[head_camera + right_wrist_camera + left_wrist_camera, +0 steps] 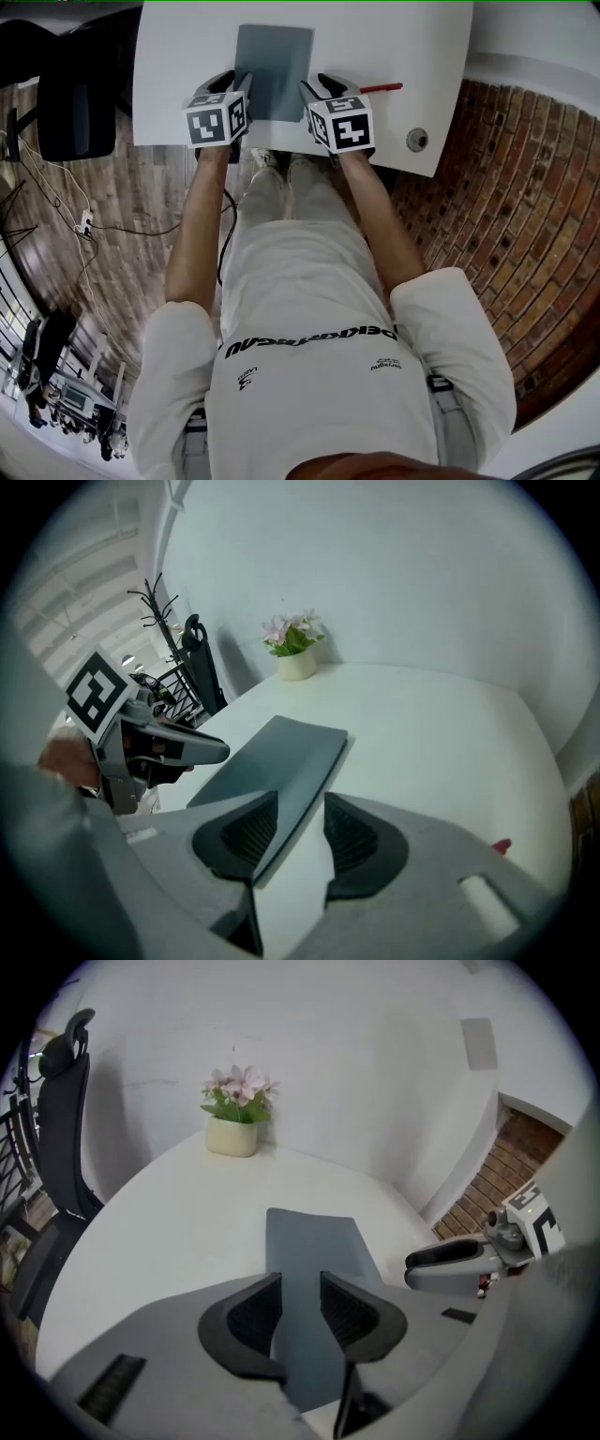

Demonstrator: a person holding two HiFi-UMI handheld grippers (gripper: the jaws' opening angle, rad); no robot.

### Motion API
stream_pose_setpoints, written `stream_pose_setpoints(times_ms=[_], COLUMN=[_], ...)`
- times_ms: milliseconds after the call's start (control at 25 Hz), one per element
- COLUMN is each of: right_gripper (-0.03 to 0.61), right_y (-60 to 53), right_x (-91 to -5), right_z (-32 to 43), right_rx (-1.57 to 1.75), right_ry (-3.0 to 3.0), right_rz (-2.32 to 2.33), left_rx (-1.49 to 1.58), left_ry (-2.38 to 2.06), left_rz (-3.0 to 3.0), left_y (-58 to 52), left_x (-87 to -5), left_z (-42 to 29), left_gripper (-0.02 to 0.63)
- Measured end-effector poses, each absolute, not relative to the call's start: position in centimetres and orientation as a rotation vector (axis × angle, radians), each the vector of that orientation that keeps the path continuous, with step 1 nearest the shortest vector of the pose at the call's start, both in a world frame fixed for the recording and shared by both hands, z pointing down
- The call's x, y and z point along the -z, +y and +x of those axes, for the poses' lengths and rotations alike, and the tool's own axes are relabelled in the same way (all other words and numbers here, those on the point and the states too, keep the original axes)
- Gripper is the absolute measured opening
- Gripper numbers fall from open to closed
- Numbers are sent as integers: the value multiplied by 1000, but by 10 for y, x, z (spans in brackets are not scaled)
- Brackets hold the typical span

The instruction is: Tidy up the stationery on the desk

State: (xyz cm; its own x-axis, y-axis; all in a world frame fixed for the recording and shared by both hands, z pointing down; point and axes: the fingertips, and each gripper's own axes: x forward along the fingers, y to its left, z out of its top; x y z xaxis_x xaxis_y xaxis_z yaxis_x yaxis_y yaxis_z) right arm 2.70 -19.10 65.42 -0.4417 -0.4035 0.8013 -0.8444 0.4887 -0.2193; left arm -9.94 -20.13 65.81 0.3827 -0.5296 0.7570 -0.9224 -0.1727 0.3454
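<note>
Left tool [300,1283] and right tool [300,803], jaws narrowly apart, flank gray notebook [274,70] lying lengthwise away from person [309,309].

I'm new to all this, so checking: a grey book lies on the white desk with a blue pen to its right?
Not quite. The pen is red, not blue; the head view shows it. The grey book does lie on the white desk, pen to its right.
</note>
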Motion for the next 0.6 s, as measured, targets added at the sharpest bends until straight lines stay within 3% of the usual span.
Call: stream_pose_setpoints(times_ms=[600], right_gripper=[153], right_y=[-188], right_x=[-585], right_z=[120], right_rx=[-673], right_ry=[-2032], right_rz=[1313], left_rx=[-429], left_ry=[-1440], left_rz=[2146], left_y=[-179], left_x=[-533], left_z=[-64], left_gripper=[-2])
